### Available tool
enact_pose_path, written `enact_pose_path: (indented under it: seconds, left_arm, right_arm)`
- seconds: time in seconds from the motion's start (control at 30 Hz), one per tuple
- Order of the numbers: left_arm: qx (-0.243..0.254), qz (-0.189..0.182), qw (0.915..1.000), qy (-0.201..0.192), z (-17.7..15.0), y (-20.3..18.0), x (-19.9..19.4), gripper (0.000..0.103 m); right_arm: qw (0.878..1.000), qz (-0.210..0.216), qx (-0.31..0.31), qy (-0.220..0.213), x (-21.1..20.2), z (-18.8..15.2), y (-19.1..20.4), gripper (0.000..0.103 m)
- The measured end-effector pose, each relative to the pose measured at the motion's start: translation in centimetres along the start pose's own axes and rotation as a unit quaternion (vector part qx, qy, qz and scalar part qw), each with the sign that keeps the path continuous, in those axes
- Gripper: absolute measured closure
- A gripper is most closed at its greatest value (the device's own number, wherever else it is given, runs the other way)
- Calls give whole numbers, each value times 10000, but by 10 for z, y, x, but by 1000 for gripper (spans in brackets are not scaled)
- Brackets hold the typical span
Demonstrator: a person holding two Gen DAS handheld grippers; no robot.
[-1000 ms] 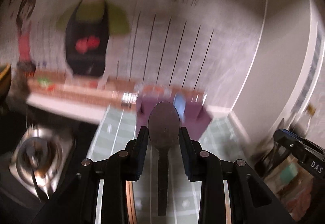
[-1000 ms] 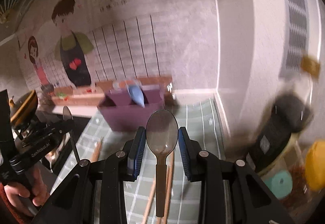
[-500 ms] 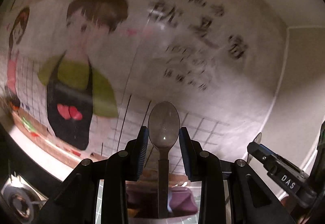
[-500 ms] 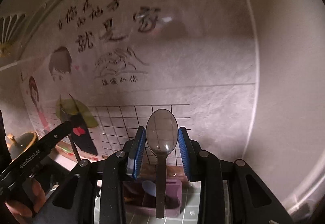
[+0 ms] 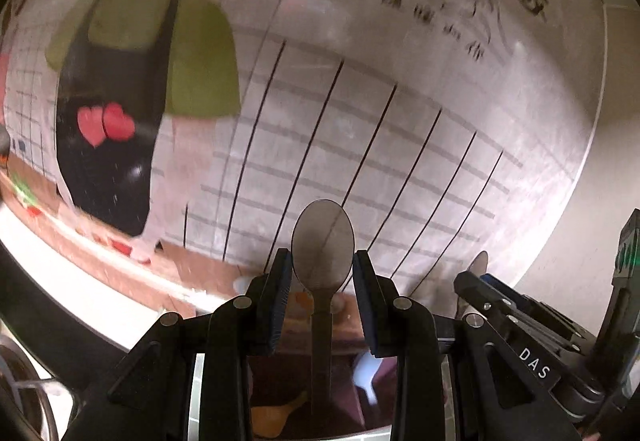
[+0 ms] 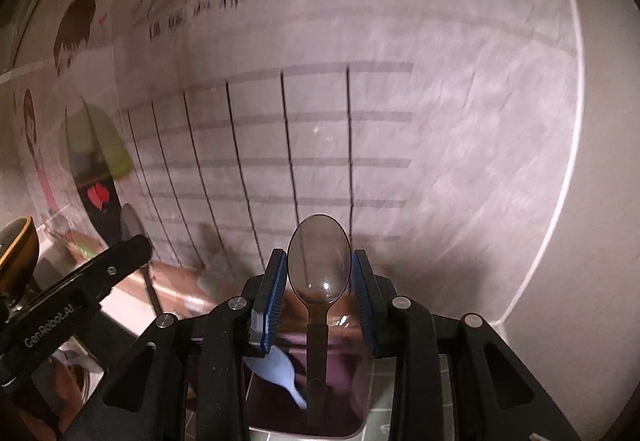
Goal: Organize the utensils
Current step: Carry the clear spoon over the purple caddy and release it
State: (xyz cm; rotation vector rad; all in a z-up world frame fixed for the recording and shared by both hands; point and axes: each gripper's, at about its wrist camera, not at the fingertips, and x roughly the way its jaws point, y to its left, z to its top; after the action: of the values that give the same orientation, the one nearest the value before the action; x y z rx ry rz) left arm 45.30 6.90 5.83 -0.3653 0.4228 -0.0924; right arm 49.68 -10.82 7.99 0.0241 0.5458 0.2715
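We see the left hand-held gripper (image 5: 322, 273) holding a dark translucent spoon (image 5: 322, 245) by the bowl, its blue pads close against the bowl's two sides and the handle running back toward the camera. The right hand-held gripper (image 6: 319, 273) holds a second dark translucent spoon (image 6: 319, 257) the same way, bowl up between its blue pads, handle trailing down between the black arms. Both are raised near the far wall, which carries a cartoon mural of a figure in a black apron with red hearts (image 5: 105, 125), a drawn grid of tiles and some handwritten characters. Just below and behind each spoon we find the purple utensil organizer (image 6: 344, 393), seen from above through the gap between the arms; in the right wrist view a pale blue spoon (image 6: 276, 373) lies slanted in its left part, and the held spoon's handle hangs over the middle of it. In the left wrist view the same pale blue spoon (image 5: 366, 373) shows to the right of the handle and a wooden utensil (image 5: 276, 415) lies in the near left part, though which compartments these are we cannot tell. The organizer stands on the green tiled desk (image 6: 380, 427), close to the wall. From the left wrist view the right hand-held gripper appears at the right edge, and from the right wrist view the left one appears at the left, its spoon's bowl (image 6: 132, 221) poking up beyond the jaw. A dark bowl with a gold rim (image 6: 16, 253) sits at the far left.
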Motion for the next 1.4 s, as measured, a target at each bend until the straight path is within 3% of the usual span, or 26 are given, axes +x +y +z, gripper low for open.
enact_pose_path:
  seconds: [0.27,0.4,0.6,0.73,0.93,1.13,1.27,1.4]
  left_arm:
    - [-40,-110,9976,688,-28,10,26,71]
    - [-166,-50,9959,890,-33,14,26,70]
    - [-359,-36,9972,650,-21,19,-3,66]
    - [-177,234,9987,420,-18,19,-34,59]
    - [48,428,9968,672,-25,21,-72,58]
    - [395,484,9935,954,-44,15,-113,58]
    - [616,520,9912,1048,-66,14,-143,58]
    - [774,650,9884,1133,-93,18,-163,58]
  right_arm:
    - [9975,158,-35,688,24,-28,-2,72]
    - [9912,479,-8,1238,32,-38,-4,72]
    - [9952,173,-285,916,-3,-34,-5,72]
    - [9966,117,-330,745,-25,-28,-6,71]
    - [9942,526,-319,877,-55,-24,-21,68]
    - [9975,-132,-199,663,-103,-24,-33,68]
    - [9970,-216,-158,723,-137,-46,-38,67]
    - [9943,-468,6,962,-158,-76,-49,56]
